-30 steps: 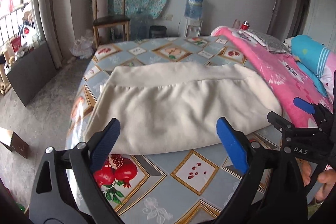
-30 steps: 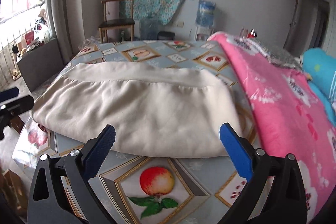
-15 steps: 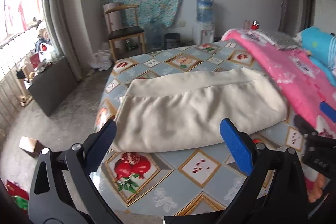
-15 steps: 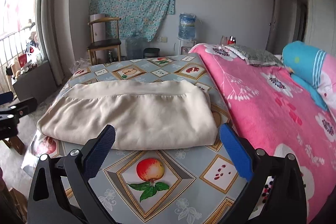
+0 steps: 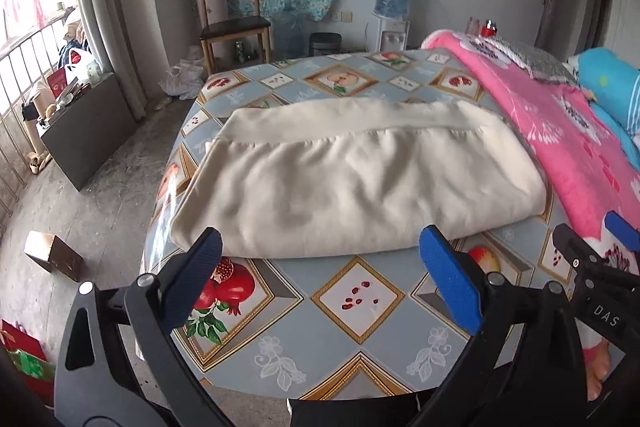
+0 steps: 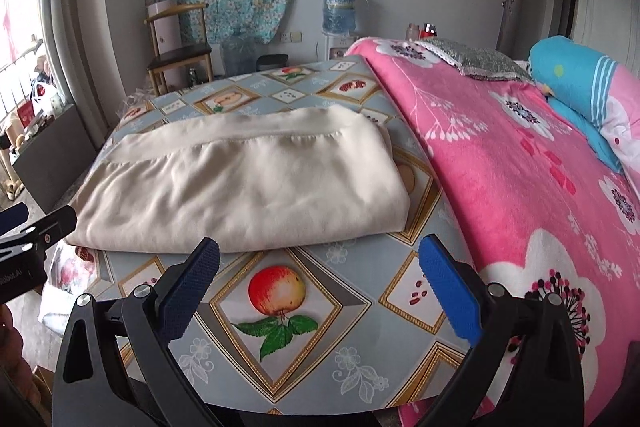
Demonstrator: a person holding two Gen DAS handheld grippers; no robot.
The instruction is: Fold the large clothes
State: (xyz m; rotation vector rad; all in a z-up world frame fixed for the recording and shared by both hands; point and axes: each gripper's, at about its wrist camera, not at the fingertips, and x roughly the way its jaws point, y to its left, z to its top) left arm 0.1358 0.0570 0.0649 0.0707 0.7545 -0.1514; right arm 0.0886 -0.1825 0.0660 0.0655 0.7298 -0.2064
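the cream garment [image 5: 352, 187] lay on the bed [image 5: 340, 307], on the fruit-print cover, already folded down into a thick wide rectangle with its banded hem along the far side. its right end sat just beside the pink blanket [image 6: 520, 167], its left end near the bed's edge over the floor.

both tools were off the cloth. the left gripper [image 5: 324, 279] hovered above the near edge of the bed with its blue pads spread wide and nothing between them — same story for the right gripper [image 6: 324, 279], spread wide and empty over the apple print, a bit short of the garment's near fold. each showed up in the other's view at the frame edge, so they were side by side.

my read: this was a pause between folds, or close to the end. the bundle looked neat but long, so one more fold seemed likely, one short end over the other. that would call for both grippers to drop to one end, each pinching a corner through all the layers, then lift and carry it across without dragging the bottom layer. the pile looked thick and soft, so a shallow pinch would probably catch only the top layer and mess up the stack.
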